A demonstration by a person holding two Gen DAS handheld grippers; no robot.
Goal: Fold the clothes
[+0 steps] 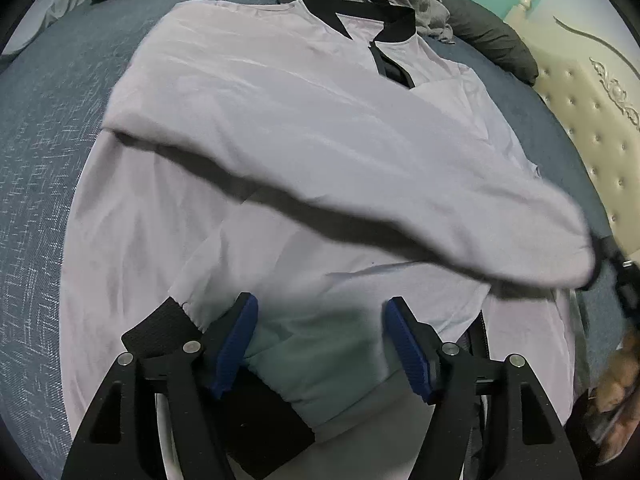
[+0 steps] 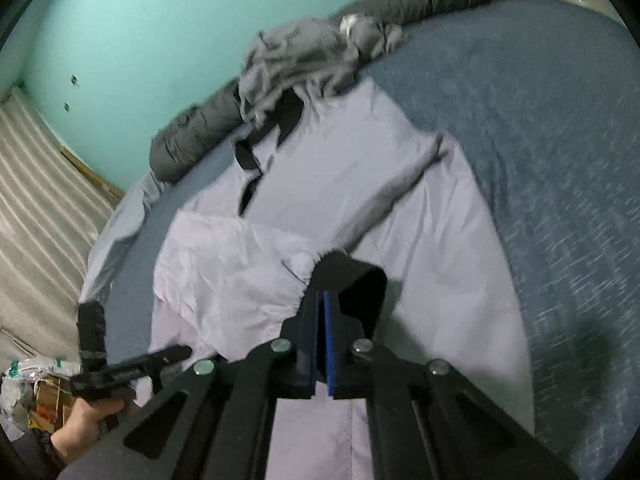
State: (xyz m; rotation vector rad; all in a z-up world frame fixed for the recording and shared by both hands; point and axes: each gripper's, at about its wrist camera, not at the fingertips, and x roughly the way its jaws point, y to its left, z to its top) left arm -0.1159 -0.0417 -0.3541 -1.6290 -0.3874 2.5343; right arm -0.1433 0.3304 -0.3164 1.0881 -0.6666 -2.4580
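on the blue bed (image 1: 36, 128) lies a pale jacket (image 1: 280, 128); right gripper (image 2: 323, 300) pinches its black cuff (image 2: 352, 280) (sleeve lifted), left gripper (image 1: 320, 344) spread above the hem.

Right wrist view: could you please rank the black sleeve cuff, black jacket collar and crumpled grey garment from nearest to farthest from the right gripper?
1. Black sleeve cuff, clamped in the right gripper.
2. Black jacket collar, mid-bed.
3. Crumpled grey garment, beyond the collar.

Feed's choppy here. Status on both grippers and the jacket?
Left gripper open, hovering over the hem. Right gripper shut on black cuff, sleeve lifted across lilac jacket. Grey garment pile touching collar.
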